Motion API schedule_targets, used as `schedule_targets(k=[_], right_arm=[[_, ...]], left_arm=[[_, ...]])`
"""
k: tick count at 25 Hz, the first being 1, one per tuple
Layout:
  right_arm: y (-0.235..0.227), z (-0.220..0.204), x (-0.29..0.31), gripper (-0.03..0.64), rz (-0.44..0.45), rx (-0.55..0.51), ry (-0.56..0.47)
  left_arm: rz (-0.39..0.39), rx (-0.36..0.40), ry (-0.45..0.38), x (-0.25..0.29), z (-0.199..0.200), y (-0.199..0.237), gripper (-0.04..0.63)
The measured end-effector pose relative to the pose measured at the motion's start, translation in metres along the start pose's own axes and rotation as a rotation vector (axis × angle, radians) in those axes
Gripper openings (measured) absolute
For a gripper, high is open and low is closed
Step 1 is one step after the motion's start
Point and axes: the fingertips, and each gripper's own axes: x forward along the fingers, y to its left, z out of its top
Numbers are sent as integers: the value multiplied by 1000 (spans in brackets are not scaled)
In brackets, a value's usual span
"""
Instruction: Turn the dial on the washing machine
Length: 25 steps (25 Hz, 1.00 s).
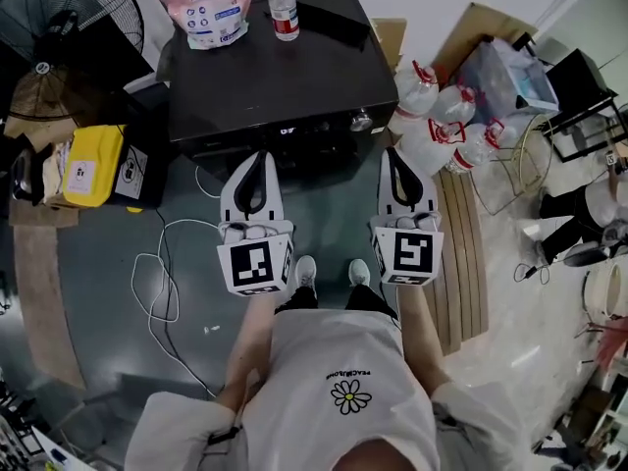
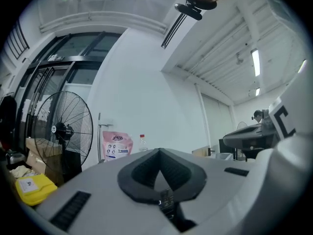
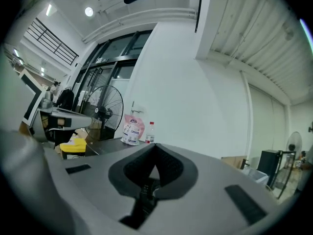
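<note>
Black washing machine (image 1: pixel 265 77) at the top centre of the head view, lid shut, front panel facing the person. Left of it, a standing fan (image 1: pixel 74 13) over a clutter of boxes and a yellow container (image 1: pixel 93 165). To its right, a heap of large clear plastic jugs (image 1: pixel 442 116) on the floor.

Held side by side in front of the machine, short of its panel and touching nothing: left gripper (image 1: pixel 258 165) and right gripper (image 1: pixel 395 163). Jaws of each pressed together at the tips, nothing between them, as seen in both gripper views.

On the lid's far edge, a pink refill pouch (image 1: pixel 208 10), and just right of it an upright water bottle (image 1: pixel 284 6) with a red cap.

Smallest, the silver dial (image 1: pixel 361 121), at the right end of the front panel, just beyond the right gripper's tips and apart from them
</note>
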Motion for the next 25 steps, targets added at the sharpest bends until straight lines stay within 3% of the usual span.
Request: schedule_targets(k=[17, 25], right_arm=[[-32, -5, 18, 2, 77, 30, -17], [-39, -16, 41, 2, 126, 63, -62]], left_arm=[[90, 4, -27, 23, 12, -17, -2], [86, 63, -37, 47, -1, -22, -2]])
